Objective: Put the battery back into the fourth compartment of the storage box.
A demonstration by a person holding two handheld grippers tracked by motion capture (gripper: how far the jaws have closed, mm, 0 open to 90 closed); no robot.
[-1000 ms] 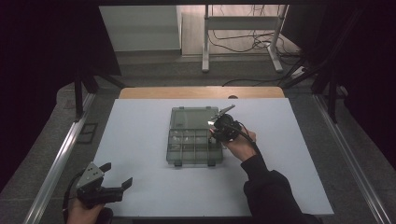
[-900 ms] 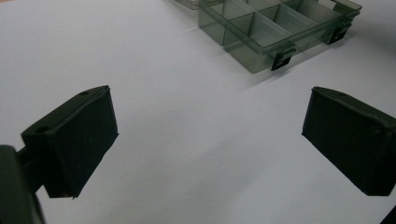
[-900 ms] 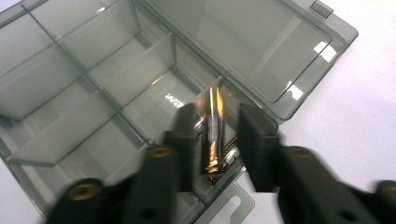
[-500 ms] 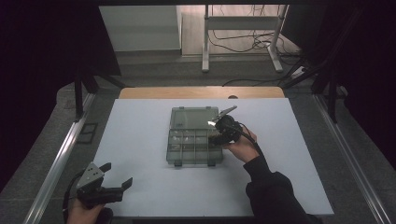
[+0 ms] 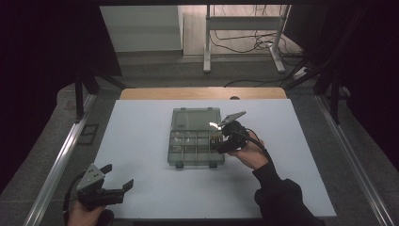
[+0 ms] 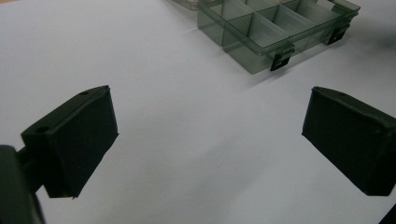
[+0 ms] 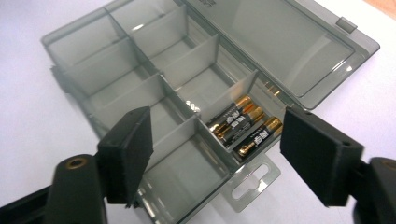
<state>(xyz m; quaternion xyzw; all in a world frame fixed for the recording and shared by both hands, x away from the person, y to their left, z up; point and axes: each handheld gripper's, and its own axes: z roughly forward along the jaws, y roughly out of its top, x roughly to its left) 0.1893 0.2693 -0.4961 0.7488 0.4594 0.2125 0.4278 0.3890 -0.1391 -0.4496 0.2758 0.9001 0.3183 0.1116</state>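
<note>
**Organizer box open, batteries in one cell, the other cells bare**

High view: the organizer box [image 5: 195, 143] lies at the middle of the white tabletop [image 5: 141, 141], its clear lid [image 5: 195, 118] folded back toward 12 o'clock. The right hand-held gripper [image 5: 220, 139] hovers at the box's 3 o'clock edge, jaws apart and holding nothing. The left hand-held gripper [image 5: 118, 181] rests idle at about 7 o'clock from the box, well apart from it, jaws spread.

Left gripper view: both jaws stand wide over bare tabletop, nothing between them; the box's latched front wall [image 6: 261, 51] lies ahead at 1 o'clock.

Right gripper view: the jaws are wide and empty, straddling the corner cell where three batteries [image 7: 243, 126] lie side by side. The other cells look empty, though glare makes that less than certain.

Judging from this, the batteries seem stowed. What probably remains is filling further cells, or shutting the lid and latching it.
</note>
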